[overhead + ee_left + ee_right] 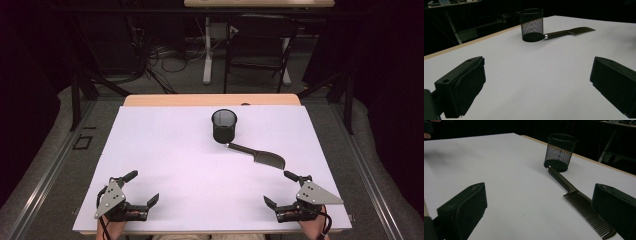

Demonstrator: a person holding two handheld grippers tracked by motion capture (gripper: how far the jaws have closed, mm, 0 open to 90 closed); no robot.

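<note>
A black mesh cup (224, 125) (531, 25) (560, 152) stands upright on the white table (175, 160), a little back of centre. A black comb (257, 155) (569, 32) (579, 200) lies flat to its right, the handle tip touching the cup's base and the toothed end pointing toward the near right. My left gripper (142, 187) (534, 85) rests open at the near left corner, nothing between its jaws. Just short of the comb's toothed end, my right gripper (279, 189) (539, 215) is open at the near right and holds nothing.
The table's wooden far edge (210, 100) shows behind the white top. Beyond it stand a dark chair (260, 45), a white table leg (207, 50) and loose cables (165, 55) on the floor. Metal rails (45, 170) run along both sides.
</note>
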